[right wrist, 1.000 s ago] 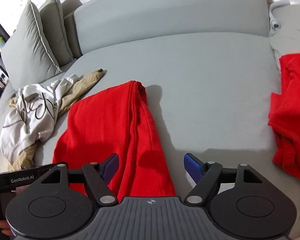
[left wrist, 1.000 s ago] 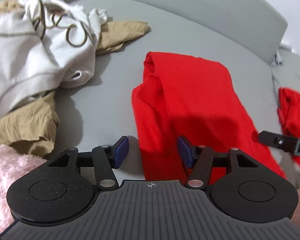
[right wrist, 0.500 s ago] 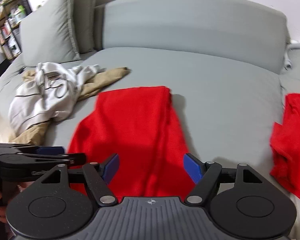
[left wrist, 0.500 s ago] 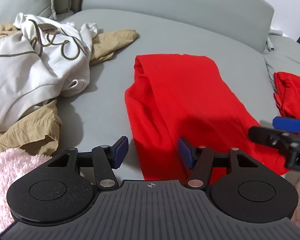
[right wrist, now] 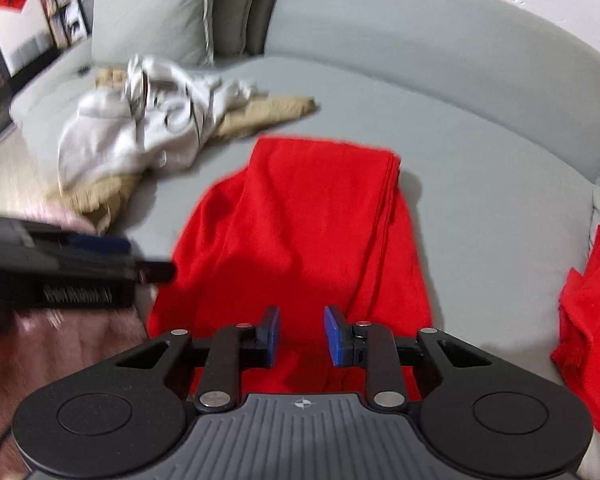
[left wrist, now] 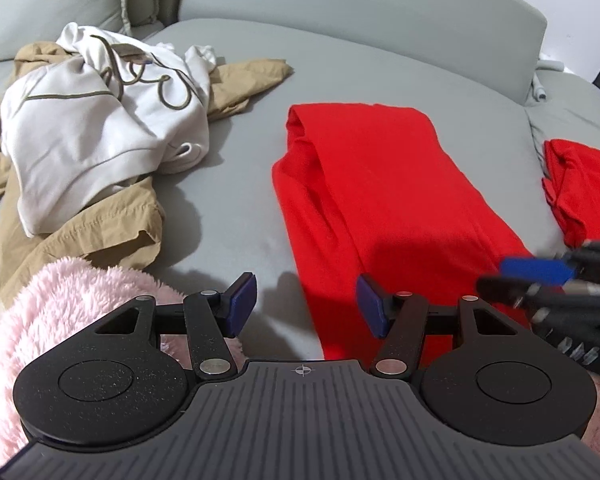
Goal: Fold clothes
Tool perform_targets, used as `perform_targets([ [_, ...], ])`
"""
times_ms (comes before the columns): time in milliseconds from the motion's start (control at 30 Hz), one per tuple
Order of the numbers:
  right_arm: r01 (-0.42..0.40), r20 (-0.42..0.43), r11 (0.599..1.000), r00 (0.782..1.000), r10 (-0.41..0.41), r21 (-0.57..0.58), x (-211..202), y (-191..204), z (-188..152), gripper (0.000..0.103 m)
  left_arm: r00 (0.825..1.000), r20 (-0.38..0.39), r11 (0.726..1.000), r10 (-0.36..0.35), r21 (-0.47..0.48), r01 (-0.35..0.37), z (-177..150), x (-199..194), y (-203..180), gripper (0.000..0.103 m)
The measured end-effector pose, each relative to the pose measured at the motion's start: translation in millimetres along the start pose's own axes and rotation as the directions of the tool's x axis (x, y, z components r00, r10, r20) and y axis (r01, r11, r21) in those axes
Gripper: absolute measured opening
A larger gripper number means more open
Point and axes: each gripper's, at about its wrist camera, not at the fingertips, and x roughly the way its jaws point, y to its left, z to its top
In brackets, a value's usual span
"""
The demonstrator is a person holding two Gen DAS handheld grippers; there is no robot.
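A red garment (left wrist: 380, 200), folded lengthwise into a long strip, lies on the grey sofa seat (left wrist: 228, 208); it also shows in the right wrist view (right wrist: 308, 232). My left gripper (left wrist: 306, 307) is open and empty over the strip's near left edge. My right gripper (right wrist: 302, 334) hovers over the strip's near end, its jaws partly closed with a gap and nothing between them. Each gripper appears blurred in the other's view: the right one (left wrist: 540, 280), the left one (right wrist: 92, 264).
A pile of white hoodie (left wrist: 100, 120) and tan trousers (left wrist: 84, 236) lies at the left. A second red garment (left wrist: 580, 192) sits on the seat at the right. A pink fluffy cloth (left wrist: 60, 312) lies near the sofa's front edge. Cushions (right wrist: 152, 12) stand at the back left.
Both grippers have drawn back toward the garment's near end. The right gripper's jaws have narrowed from wide open to a small gap. The red strip has not moved.
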Motion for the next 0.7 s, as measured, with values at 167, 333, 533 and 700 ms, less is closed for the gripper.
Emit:
perform_targets([
  [167,0.011,0.072,1.000,0.997,-0.010,-0.016,-8,-6,19,0.023,0.996,0.049,0.997,-0.076,0.026,0.074,22,5,-6,0.017],
  [333,0.118,0.159,0.992,0.981,-0.110,-0.040,11,-23,59,0.002,0.990,0.126,0.998,-0.055,0.020,0.052,66,29,-17,0.012],
  [533,0.122,0.194,0.992,0.974,-0.116,-0.017,69,-46,115,0.002,0.991,0.131,1.000,-0.012,0.015,0.011,117,86,-25,0.010],
  [700,0.101,0.150,0.994,0.984,-0.094,-0.040,122,-54,132,0.000,0.997,0.049,0.998,0.063,0.020,-0.064,126,141,-19,0.008],
])
